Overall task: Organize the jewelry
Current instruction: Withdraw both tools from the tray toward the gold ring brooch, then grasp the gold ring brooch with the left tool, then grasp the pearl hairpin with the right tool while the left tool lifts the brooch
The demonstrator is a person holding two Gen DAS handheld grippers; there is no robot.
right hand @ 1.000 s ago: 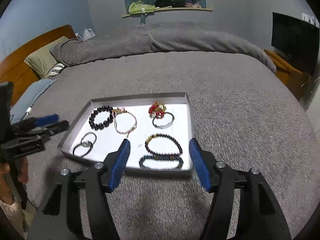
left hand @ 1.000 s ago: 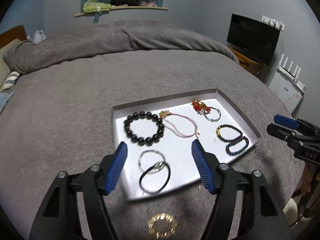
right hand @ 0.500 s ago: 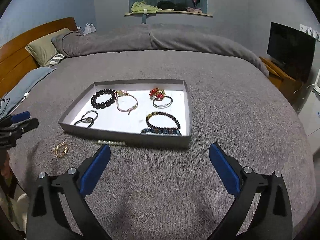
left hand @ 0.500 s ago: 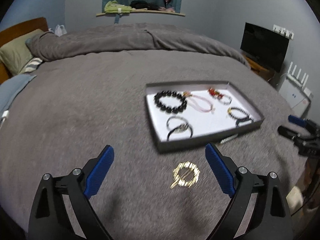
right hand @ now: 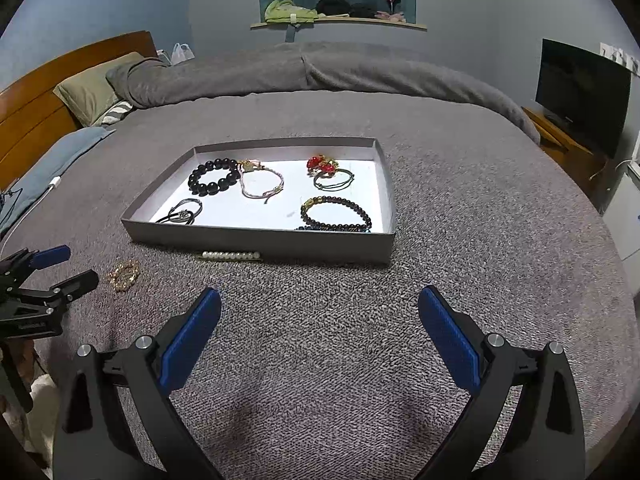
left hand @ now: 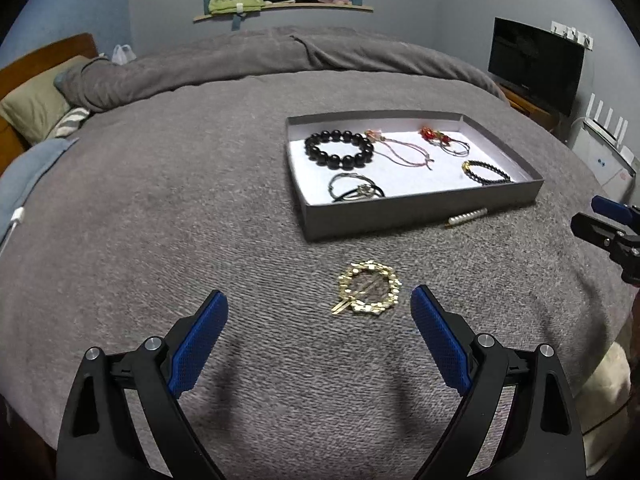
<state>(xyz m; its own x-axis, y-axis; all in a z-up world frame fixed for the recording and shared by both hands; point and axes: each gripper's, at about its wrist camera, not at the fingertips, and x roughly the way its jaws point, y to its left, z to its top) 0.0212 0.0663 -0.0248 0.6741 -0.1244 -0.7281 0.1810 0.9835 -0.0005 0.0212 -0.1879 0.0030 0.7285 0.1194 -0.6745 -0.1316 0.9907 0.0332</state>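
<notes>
Left gripper (left hand: 319, 308): jaws spread wide, empty, gold wreath hair clip (left hand: 369, 293) on blanket just ahead between its tips. Step: pickup approach. Next: lower, pinch, carry to jewelry tray (left hand: 416, 212) beyond.

- Left wrist view: low over the grey bed (left hand: 200, 200), looking forward and down along its fingers; tray (left hand: 420, 208) ahead to the right.
- Right wrist view: similar tilt, tray (right hand: 260, 242) ahead, slightly left.
- Both share tray, bed, window shelf (right hand: 340, 22), TV (left hand: 536, 64); each catches the other gripper at its edge.
</notes>
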